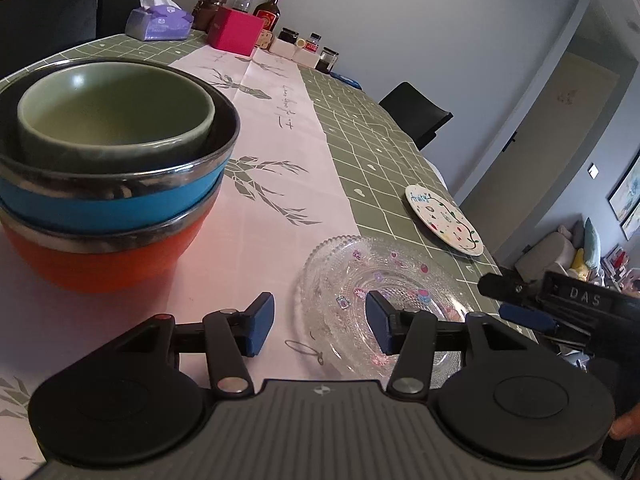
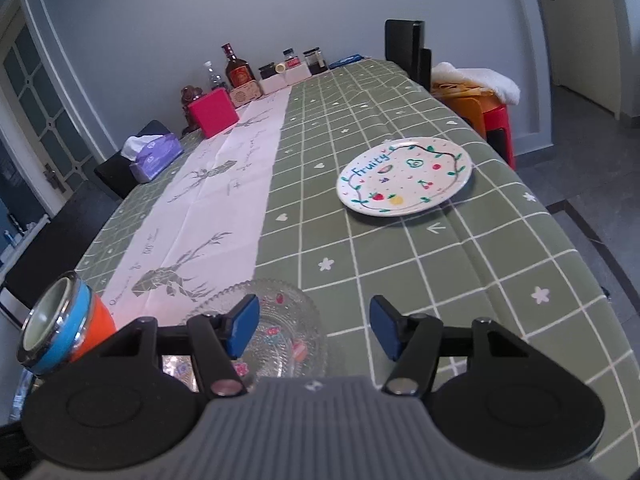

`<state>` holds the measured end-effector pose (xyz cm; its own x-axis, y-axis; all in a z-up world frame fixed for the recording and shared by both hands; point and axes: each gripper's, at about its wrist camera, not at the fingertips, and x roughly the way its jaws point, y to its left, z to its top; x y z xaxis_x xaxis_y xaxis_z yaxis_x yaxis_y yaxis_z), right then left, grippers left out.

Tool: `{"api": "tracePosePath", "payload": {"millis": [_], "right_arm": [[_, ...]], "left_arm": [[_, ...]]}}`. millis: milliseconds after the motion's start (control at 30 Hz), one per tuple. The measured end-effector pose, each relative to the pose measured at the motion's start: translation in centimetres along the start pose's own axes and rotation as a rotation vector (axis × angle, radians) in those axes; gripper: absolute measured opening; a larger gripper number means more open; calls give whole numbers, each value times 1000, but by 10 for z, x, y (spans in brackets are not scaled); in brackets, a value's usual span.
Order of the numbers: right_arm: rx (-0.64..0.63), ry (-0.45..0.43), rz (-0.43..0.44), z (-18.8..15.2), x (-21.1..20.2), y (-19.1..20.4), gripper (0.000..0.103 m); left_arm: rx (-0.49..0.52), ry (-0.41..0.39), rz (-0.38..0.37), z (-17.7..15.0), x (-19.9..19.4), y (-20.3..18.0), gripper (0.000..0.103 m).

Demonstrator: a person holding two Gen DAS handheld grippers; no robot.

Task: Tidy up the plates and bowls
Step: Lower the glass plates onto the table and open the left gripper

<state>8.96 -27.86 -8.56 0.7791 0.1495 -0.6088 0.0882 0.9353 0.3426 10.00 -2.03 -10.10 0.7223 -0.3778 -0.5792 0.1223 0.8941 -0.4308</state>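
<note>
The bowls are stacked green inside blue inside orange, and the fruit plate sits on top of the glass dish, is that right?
The stacking is right, but the fruit plate isn't on the glass dish. The right wrist view shows it lying apart on the green tablecloth, farther away.

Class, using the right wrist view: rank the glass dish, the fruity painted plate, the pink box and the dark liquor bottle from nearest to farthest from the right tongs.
1. Glass dish: just beneath and left of the right tongs.
2. Fruity painted plate: ahead, to the right, on the green cloth.
3. Pink box: far left, at the runner's end.
4. Dark liquor bottle: by the back wall.
</note>
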Motion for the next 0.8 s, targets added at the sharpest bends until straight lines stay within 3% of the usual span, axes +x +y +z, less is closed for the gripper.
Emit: {"api": "tracePosePath", "payload": {"millis": [33,67,200,300,433,800], "right_arm": [[1,-2,-19,-3,-2,0,60],[8,6,-35,-7,-4,0,52],[96,38,11,-23,-7,-7,30],[115,28,3,-34,-9,-7,22],[132,11,37,-39,-11,-5,7],[52,1,7,-41,-4,10,6]], "left_arm": [[-6,2,-9,0,1,2,60],[-14,1,-22,0,1,4,60],[-20,10,-48,2,4,6,60],[-26,28,-59,2,8,7,57],[-23,51,-76,2,11,8,43],[-9,65,-85,1,12,3,39]]}}
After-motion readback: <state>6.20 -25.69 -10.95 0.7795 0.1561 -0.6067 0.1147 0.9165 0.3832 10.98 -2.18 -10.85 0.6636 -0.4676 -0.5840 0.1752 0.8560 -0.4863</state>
